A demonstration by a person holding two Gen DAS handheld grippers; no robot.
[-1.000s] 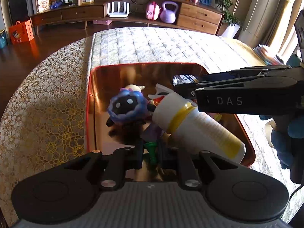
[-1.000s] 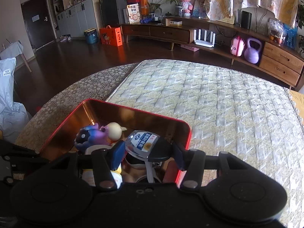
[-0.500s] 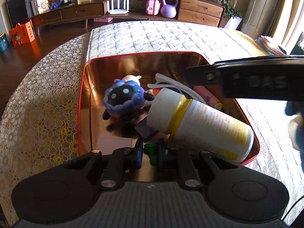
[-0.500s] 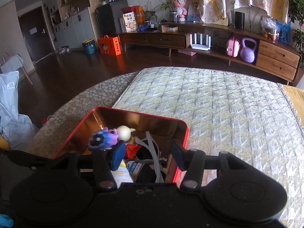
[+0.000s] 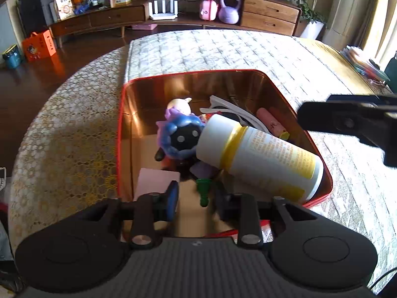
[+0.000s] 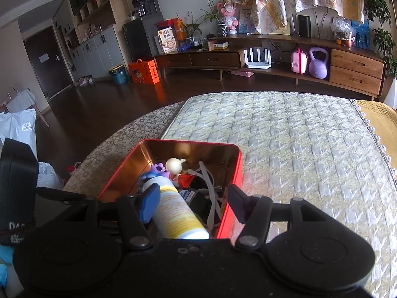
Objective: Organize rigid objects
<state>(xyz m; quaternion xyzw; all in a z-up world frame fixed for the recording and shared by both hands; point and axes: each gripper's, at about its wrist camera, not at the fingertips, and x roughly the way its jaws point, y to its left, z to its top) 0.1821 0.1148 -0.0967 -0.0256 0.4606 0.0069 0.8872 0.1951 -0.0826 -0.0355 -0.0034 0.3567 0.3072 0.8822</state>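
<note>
1. left gripper point(image 5: 196, 198): fingers spread, empty, over the red tin's point(image 5: 120, 134) near edge.
2. right gripper point(image 6: 191, 202): fingers spread, empty.
3. white bottle point(image 5: 260, 159) lies tilted in the tin's right corner, beside the blue toy point(image 5: 180, 139).

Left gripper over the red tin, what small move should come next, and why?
Probably lift the left gripper straight up, clear of the red tin. Its jaws stand apart with the green piece loose between them, seemingly resting inside the tin. The white bottle lies close beside it, so a sideways exit might knock it.
</note>
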